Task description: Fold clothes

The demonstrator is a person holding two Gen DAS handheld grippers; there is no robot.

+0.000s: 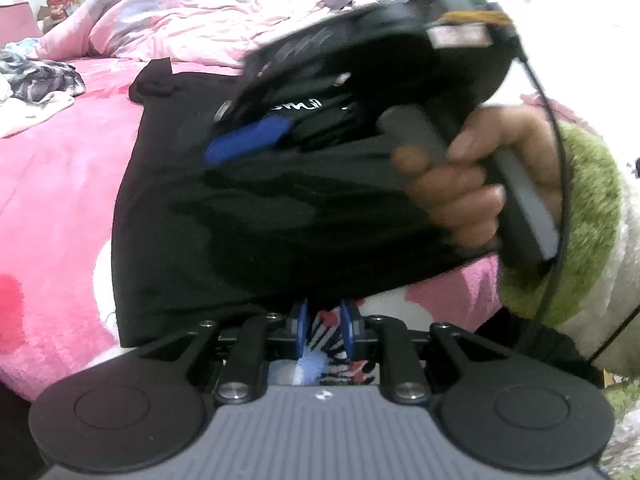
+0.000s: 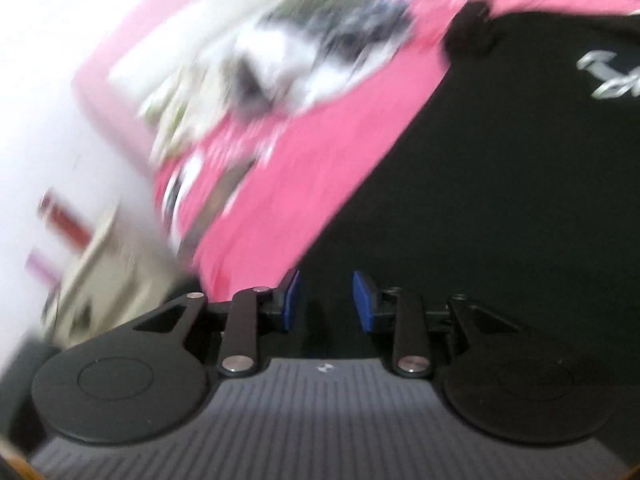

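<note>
Black shirt (image 1: 248,216) lies flat on the pink bed (image 1: 60,184), a crumpled pink quilt (image 1: 192,12) behind. Left gripper (image 1: 325,320) pinches its near hem. Right gripper (image 2: 326,300), in a hand (image 1: 472,184), hovers over it, fingers (image 2: 362,300) spreading apart, nothing gripped.

A: What covers the bed?
B: A fuzzy pink blanket (image 1: 60,184) with pale patches.
A: And at the bed's far edge?
B: A crumpled pink quilt (image 1: 192,12), heaped up.
A: Anything toward the far left corner?
B: A plaid bundle of cloth (image 1: 44,78), lying beside something white.
</note>
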